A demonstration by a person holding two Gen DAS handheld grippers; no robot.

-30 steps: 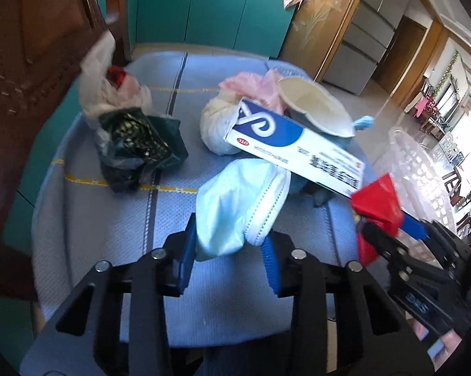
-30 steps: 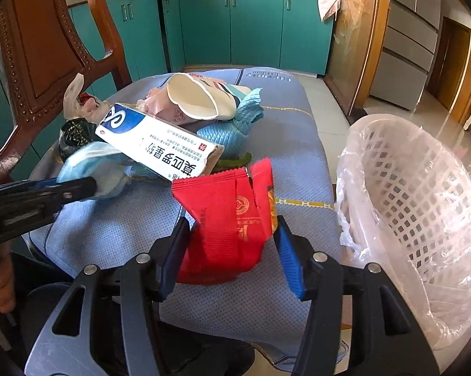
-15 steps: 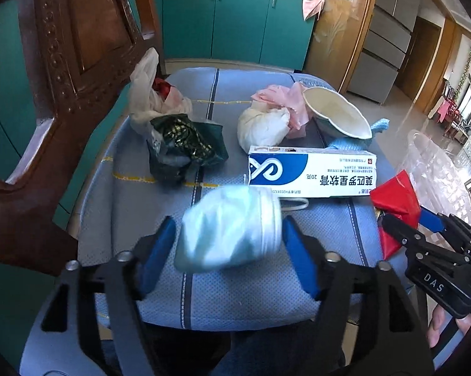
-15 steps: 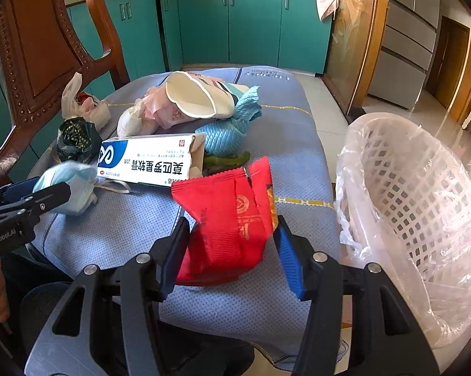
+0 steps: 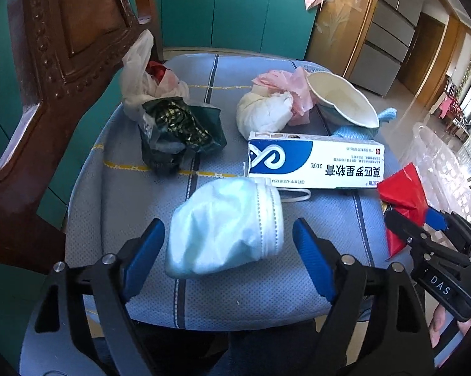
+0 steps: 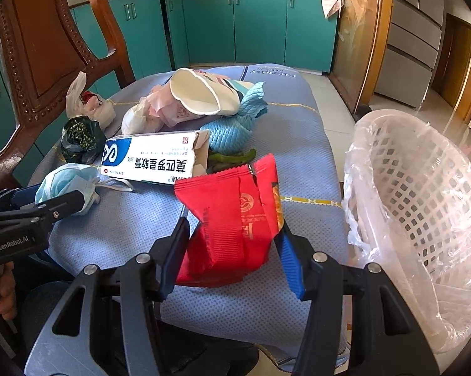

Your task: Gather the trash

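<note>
A crumpled pale blue face mask (image 5: 223,219) lies on the blue mat (image 5: 126,194). My left gripper (image 5: 227,228) straddles it with jaws opening, and a gap shows on each side of the mask. In the right wrist view the mask (image 6: 66,181) rests just past the left gripper's fingers (image 6: 60,203). My right gripper (image 6: 232,225) is shut on a red snack wrapper (image 6: 232,200), held above the mat's near edge. The wrapper (image 5: 401,194) also shows at the right of the left wrist view. A white mesh bin (image 6: 417,188) lined with clear plastic stands right of it.
A white and blue carton (image 5: 313,163) lies flat behind the mask. Farther back sit a paper bowl (image 5: 342,100), a white tissue wad (image 5: 263,116), a dark green bag (image 5: 176,131), a white plastic bag (image 5: 138,72) and a blue cloth (image 6: 232,128). A carved wooden chair back (image 5: 47,62) rises at left.
The left gripper's jaws have spread and released the mask, which dropped onto the mat. The carton that leaned across it now lies flat. The right gripper and wrapper have not moved.
</note>
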